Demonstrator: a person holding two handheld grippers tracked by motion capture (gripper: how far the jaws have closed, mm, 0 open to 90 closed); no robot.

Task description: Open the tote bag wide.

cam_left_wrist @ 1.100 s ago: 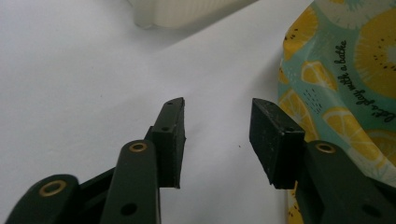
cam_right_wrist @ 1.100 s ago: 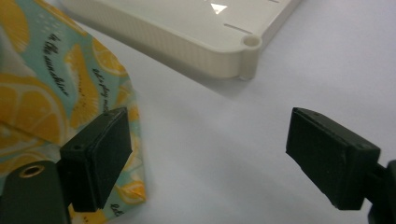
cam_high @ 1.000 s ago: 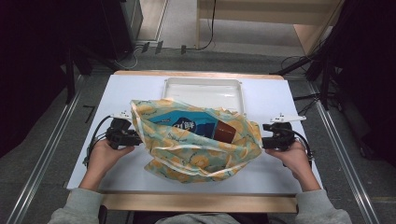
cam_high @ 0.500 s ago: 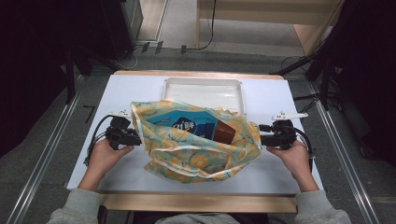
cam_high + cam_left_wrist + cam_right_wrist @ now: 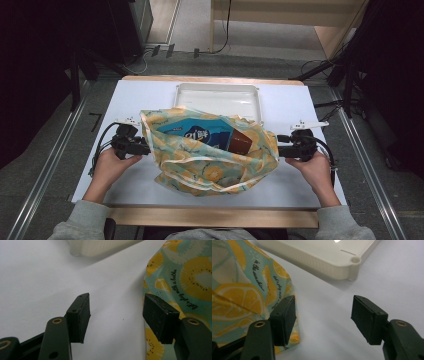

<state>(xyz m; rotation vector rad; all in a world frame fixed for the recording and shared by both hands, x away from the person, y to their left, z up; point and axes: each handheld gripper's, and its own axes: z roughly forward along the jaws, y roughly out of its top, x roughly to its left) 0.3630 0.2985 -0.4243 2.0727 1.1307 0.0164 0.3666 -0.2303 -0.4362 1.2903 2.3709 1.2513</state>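
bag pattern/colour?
The bag is pale teal with yellow citrus slices and small black script; the right gripper view shows it best.

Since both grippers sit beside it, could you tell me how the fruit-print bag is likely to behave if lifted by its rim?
The fruit-print bag looks thin and crumpled, so probably floppy. The blue packet inside would likely make it sag.

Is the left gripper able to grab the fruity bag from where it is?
Probably yes. The left gripper is open, and the bag edge sits right beside one of its jaws, with only bare white table between the jaws. Nothing blocks the way.
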